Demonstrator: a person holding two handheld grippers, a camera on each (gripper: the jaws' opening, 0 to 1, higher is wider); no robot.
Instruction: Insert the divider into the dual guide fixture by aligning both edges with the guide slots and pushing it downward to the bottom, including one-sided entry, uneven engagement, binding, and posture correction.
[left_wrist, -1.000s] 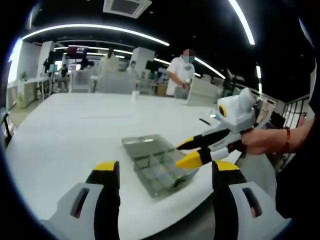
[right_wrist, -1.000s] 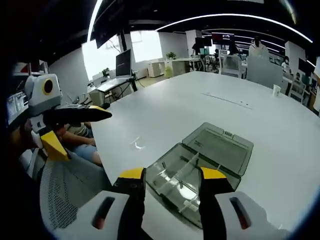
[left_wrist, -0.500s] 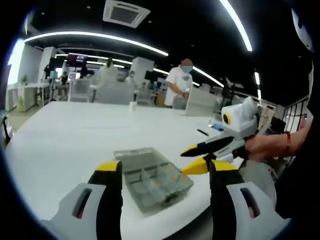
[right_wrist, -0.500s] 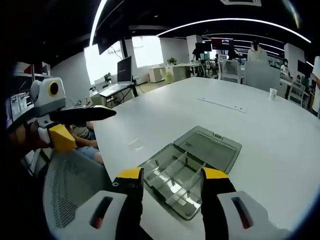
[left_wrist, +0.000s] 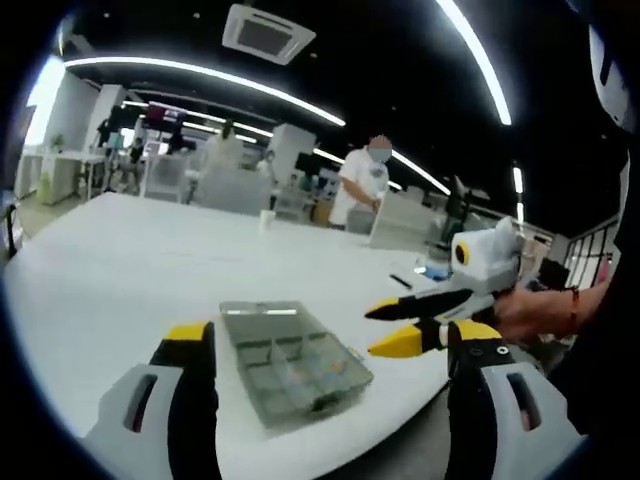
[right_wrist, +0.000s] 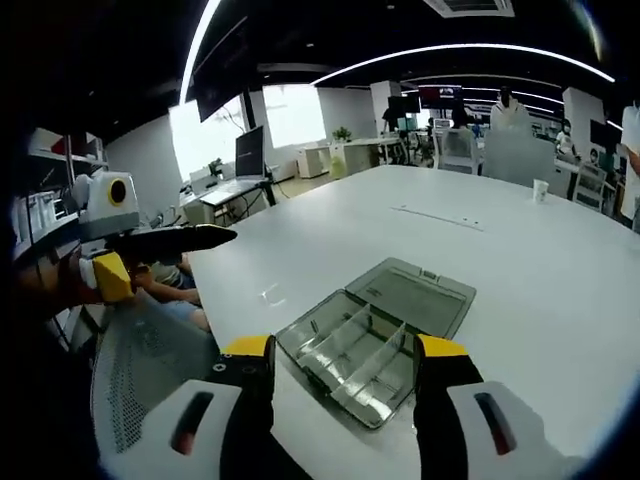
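A clear grey plastic compartment box (left_wrist: 290, 362) lies near the front edge of the white table (left_wrist: 120, 270), its lid (right_wrist: 415, 293) folded open flat behind it. Clear dividers (right_wrist: 352, 345) stand in the tray's slots; I cannot make out a loose one. My left gripper (left_wrist: 330, 338) is open and holds nothing, hovering short of the box. My right gripper (right_wrist: 343, 350) is also open and bare, with the tray seen between its jaws. In the left gripper view the right gripper (left_wrist: 372, 332) hangs beside the box, apart from it. The left gripper (right_wrist: 165, 250) shows off the table's edge.
A paper cup (left_wrist: 263, 215) stands far back on the table. A mesh chair (right_wrist: 130, 390) sits below the table edge. People (left_wrist: 362, 185) stand behind the table. Desks with a monitor (right_wrist: 247, 128) lie beyond. A hand (left_wrist: 540, 310) grips the right gripper.
Both grippers have drawn back from the box. The right gripper's tips, which were over the box's right edge, now hang clear of it to the right.
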